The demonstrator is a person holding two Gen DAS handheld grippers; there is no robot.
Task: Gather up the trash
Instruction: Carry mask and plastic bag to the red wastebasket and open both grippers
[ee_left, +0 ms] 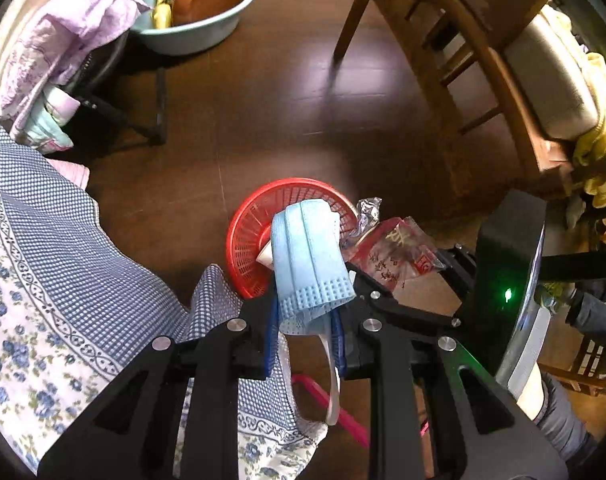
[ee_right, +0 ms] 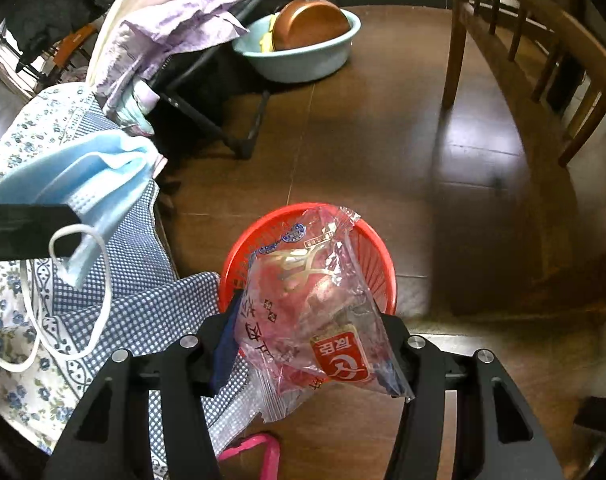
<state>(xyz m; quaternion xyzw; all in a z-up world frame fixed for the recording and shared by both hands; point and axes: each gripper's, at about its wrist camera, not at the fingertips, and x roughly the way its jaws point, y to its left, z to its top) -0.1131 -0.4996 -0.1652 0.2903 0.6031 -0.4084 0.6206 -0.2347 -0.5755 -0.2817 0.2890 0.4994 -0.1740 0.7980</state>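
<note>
A red mesh basket (ee_left: 249, 236) (ee_right: 377, 258) stands on the dark wooden floor. My left gripper (ee_left: 309, 300) points down above it, shut on a folded light-blue face mask (ee_left: 309, 256) (ee_right: 103, 172) whose white ear loops (ee_right: 99, 312) dangle. My right gripper (ee_right: 311, 320) is shut on a crumpled clear plastic snack bag (ee_right: 311, 296) (ee_left: 399, 248) with red print, held over the basket's near side. A small white scrap (ee_left: 265, 256) shows inside the basket, mostly hidden by the mask.
A blue-checked floral cloth (ee_left: 63, 264) (ee_right: 143, 280) drapes at the left, reaching the basket. A pale blue basin (ee_left: 207, 28) (ee_right: 303, 56) with a brown pan sits on the floor beyond. Wooden chairs (ee_left: 443, 40) (ee_right: 543, 80) stand at the right. A pink object (ee_right: 263, 452) lies below.
</note>
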